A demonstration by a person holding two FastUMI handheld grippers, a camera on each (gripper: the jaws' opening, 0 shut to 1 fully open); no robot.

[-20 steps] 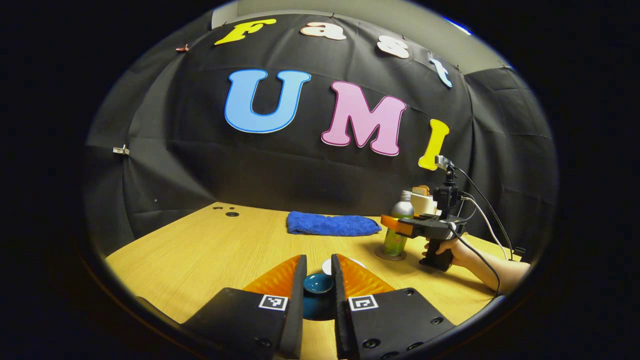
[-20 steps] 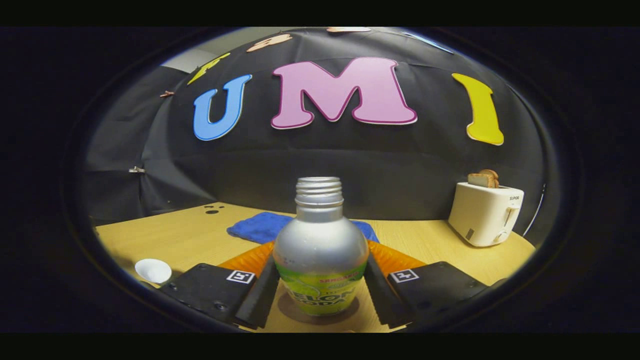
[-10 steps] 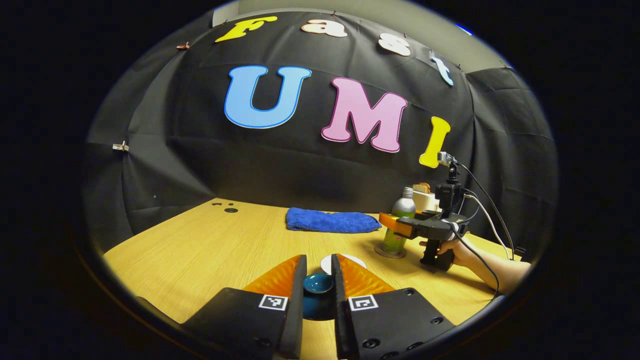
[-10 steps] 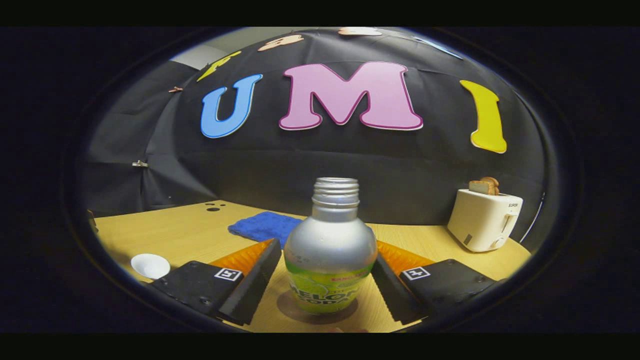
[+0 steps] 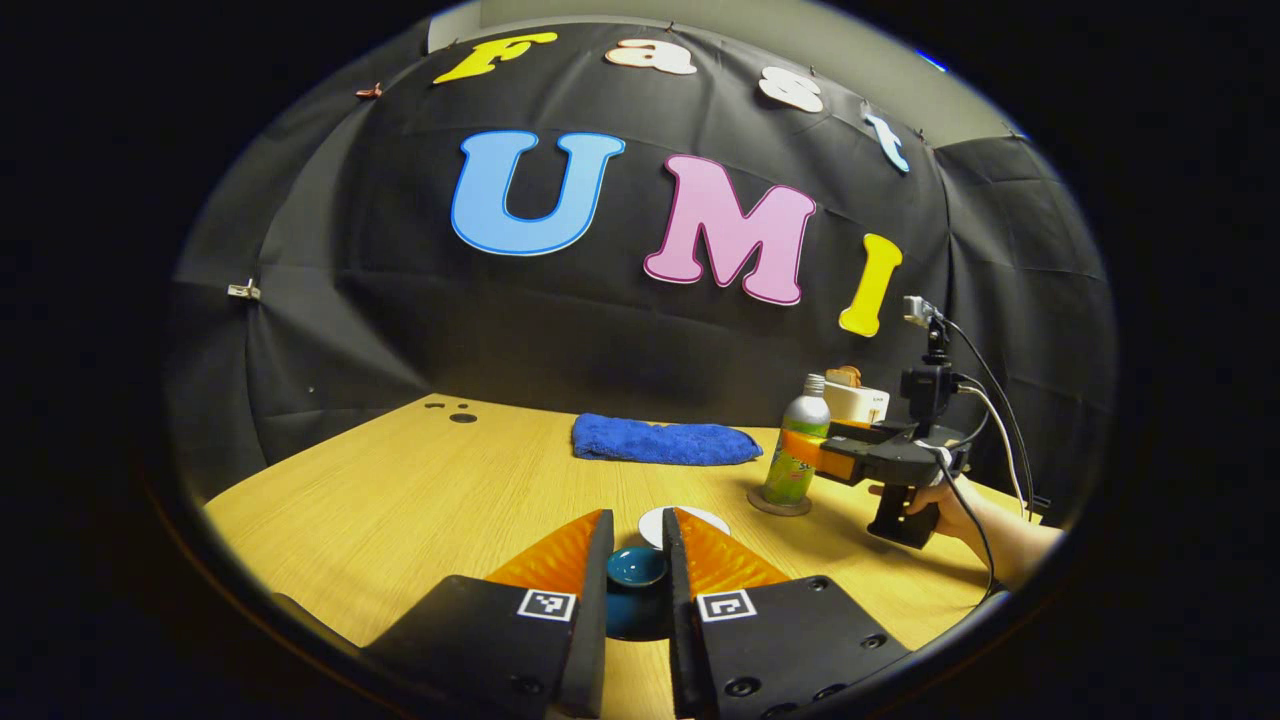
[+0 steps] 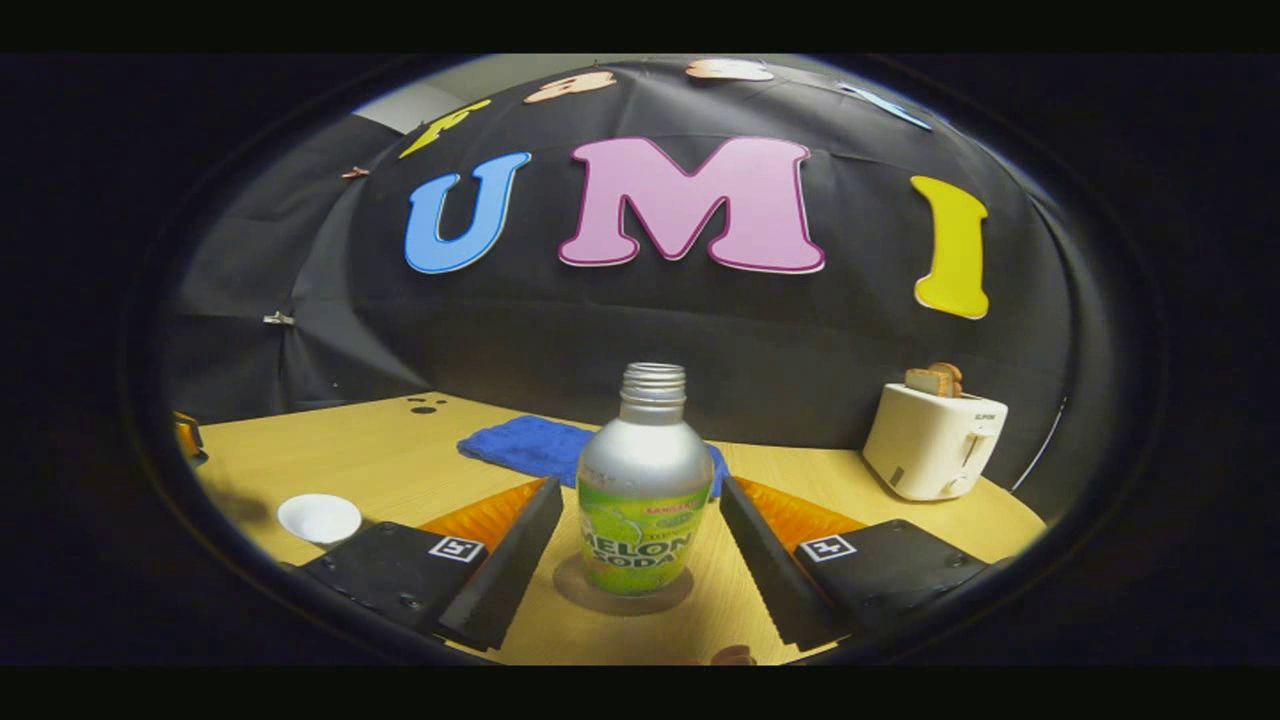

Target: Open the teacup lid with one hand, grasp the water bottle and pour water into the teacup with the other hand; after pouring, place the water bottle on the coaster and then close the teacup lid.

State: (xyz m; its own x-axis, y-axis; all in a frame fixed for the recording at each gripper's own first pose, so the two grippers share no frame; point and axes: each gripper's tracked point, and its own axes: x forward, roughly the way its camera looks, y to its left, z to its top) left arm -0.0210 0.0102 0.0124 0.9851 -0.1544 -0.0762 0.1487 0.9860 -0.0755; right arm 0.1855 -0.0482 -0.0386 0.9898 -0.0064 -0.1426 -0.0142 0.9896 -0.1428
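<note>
A silver water bottle [image 6: 647, 490] with a green label and no cap stands upright on a round brown coaster [image 6: 620, 598]. My right gripper [image 6: 640, 487] is open, its fingers apart on either side of the bottle and clear of it. In the left gripper view, the bottle [image 5: 797, 455] stands at the right, with a hand [image 5: 950, 508] holding that gripper just right of it. My left gripper [image 5: 637, 545] is shut on the teal teacup lid [image 5: 637, 567], held above the table. The white teacup [image 5: 685, 520] sits uncovered just beyond the lid.
A folded blue towel [image 5: 665, 443] lies at the back of the wooden table [image 5: 400, 490]. A white toaster [image 6: 935, 440] with bread in it stands at the back right. The teacup [image 6: 320, 517] sits low on the left in the right gripper view.
My right gripper has opened off the bottle and drawn back from it. The bottle stays upright on the coaster. My left gripper still holds the lid in the same place.
</note>
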